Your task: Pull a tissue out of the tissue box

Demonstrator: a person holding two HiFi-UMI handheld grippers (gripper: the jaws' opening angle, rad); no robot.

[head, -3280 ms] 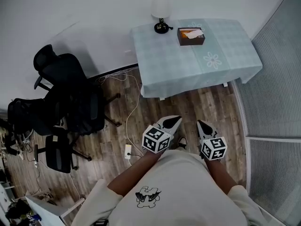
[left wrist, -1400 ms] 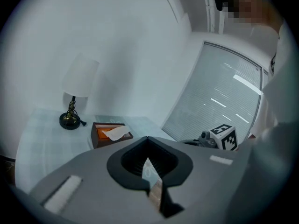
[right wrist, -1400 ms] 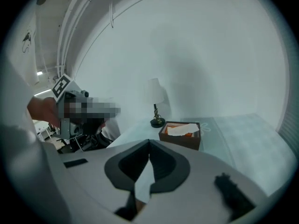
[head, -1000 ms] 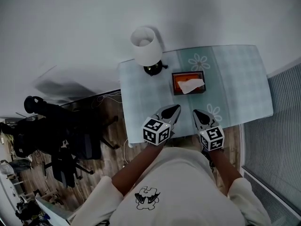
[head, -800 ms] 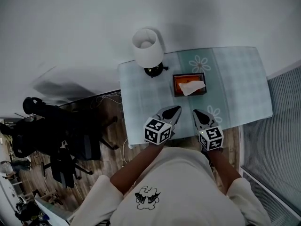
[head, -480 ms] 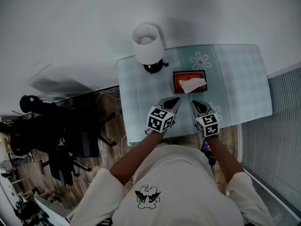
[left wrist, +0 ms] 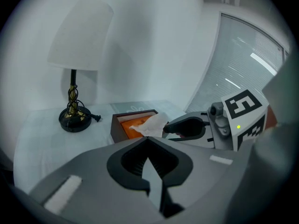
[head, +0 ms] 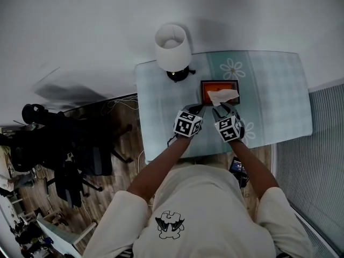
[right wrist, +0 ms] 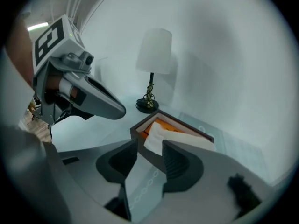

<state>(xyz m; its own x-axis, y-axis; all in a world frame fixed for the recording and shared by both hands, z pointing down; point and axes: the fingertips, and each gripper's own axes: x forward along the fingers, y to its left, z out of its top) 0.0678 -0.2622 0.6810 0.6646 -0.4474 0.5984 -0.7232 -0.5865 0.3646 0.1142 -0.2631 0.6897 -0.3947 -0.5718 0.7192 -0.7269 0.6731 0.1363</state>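
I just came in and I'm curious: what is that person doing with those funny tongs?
A person holds tongs in each hand over a table, close to a tissue box. The right tongs have just been opening; the tissue shows in their gap but isn't pinched yet. The left tongs are shut and empty.

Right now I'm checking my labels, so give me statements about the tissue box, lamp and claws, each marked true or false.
1. A tissue sticks out of the tissue box. True.
2. In the head view the lamp stands right of the box. False: it stands left of it.
3. The left claw is shut and empty. True.
4. The right claw is clamped on the tissue. False: its jaws have just opened and stand apart, the tissue ahead of them, ungripped.
5. The box sits on the floor. False: it is on the table.
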